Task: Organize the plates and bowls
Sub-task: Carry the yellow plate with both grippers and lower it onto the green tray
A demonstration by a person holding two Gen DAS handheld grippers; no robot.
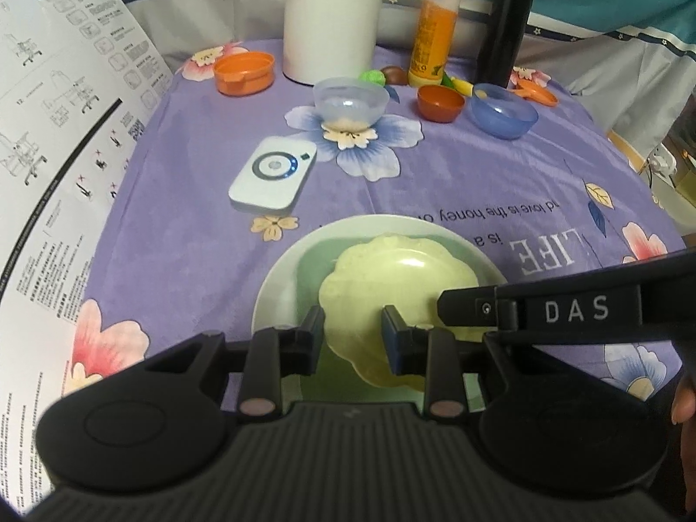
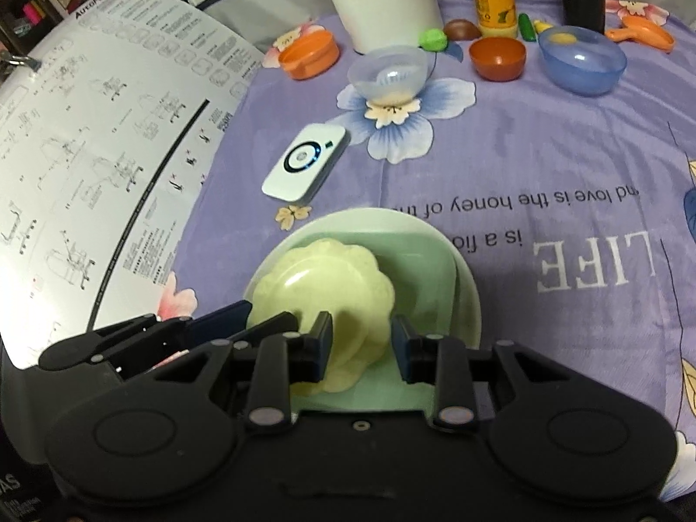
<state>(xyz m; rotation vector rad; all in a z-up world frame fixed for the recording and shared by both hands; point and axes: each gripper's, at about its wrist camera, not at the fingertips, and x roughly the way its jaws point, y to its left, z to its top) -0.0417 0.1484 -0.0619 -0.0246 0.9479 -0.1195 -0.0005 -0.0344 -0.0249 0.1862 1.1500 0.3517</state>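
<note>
Pale yellow scalloped plate (image 1: pixel 391 278) lies inside a larger pale green plate (image 1: pixel 278 287) on the purple floral cloth (image 1: pixel 195 226) covering the worktop. Left gripper (image 1: pixel 353 326): jaws narrowly parted, poised over the yellow plate's near rim; whether they grip it cannot be told. Right gripper (image 2: pixel 362 339): jaws likewise narrowly parted, the yellow plate's edge (image 2: pixel 322 287) between them, contact uncertain. Beyond the jaws: white remote-like device (image 1: pixel 273 178), clear bowl (image 1: pixel 350 102), blue bowl (image 1: pixel 502 111), brown-orange bowl (image 1: pixel 439 102), orange dish (image 1: pixel 244 71). Farther back: white jug (image 1: pixel 332 17), orange bottle (image 1: pixel 435 30), black flask (image 1: pixel 504 30).
</note>
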